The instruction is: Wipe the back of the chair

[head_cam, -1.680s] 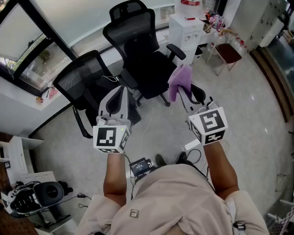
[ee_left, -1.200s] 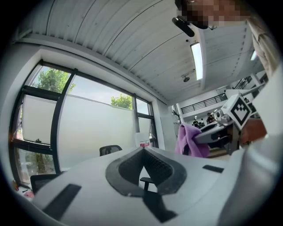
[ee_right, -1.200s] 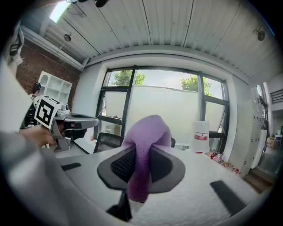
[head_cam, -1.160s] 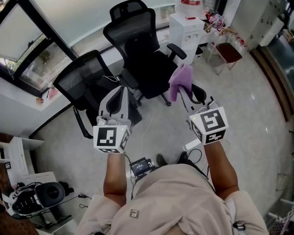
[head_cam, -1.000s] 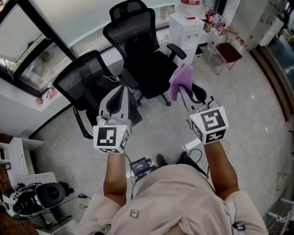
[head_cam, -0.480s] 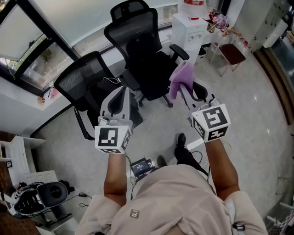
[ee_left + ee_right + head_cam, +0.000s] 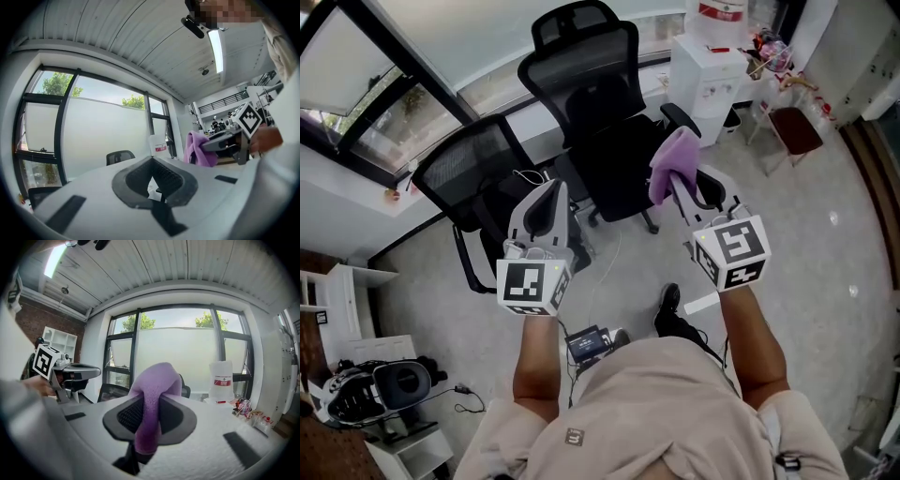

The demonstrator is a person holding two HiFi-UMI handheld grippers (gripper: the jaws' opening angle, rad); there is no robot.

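Office floor [image 7: 825, 253]; chair [image 7: 598, 112] partly behind cloth [image 7: 668, 167] in right gripper [image 7: 682, 186]

The left gripper [image 7: 544, 199] and the right gripper [image 7: 682, 186] sit side by side, near. The cloth [image 7: 671, 167] is clamped in the right one's jaws. Beyond them stands an office chair [image 7: 586, 75], with a second chair [image 7: 471, 173] nearer and to its left, by the window [image 7: 366, 103]. A water dispenser [image 7: 709, 66] stands far right.
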